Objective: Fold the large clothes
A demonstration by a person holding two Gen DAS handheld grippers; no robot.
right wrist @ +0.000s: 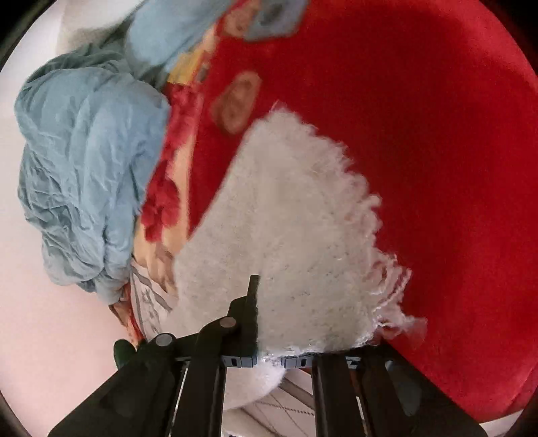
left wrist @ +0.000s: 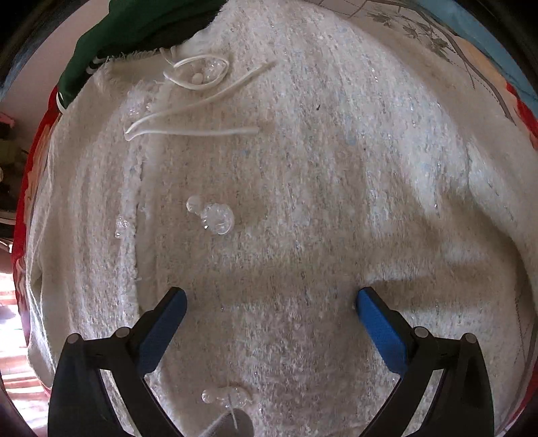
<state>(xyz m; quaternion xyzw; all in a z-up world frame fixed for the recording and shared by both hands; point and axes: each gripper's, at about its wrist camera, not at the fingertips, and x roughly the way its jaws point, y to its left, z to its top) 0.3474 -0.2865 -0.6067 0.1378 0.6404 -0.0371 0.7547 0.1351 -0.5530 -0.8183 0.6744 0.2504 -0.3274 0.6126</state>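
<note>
A large white fuzzy knit cardigan with clear round buttons and white cord loops lies spread flat, filling the left wrist view. My left gripper is open just above the fabric, blue pads wide apart, holding nothing. In the right wrist view my right gripper is shut on a fringed end of the white cardigan, lifted over the red blanket. Only its left finger shows; the other is hidden under the fabric.
A dark green garment lies at the cardigan's top left. A crumpled light blue garment sits left in the right wrist view. The red patterned blanket borders the cardigan. A floral sheet lies at top right.
</note>
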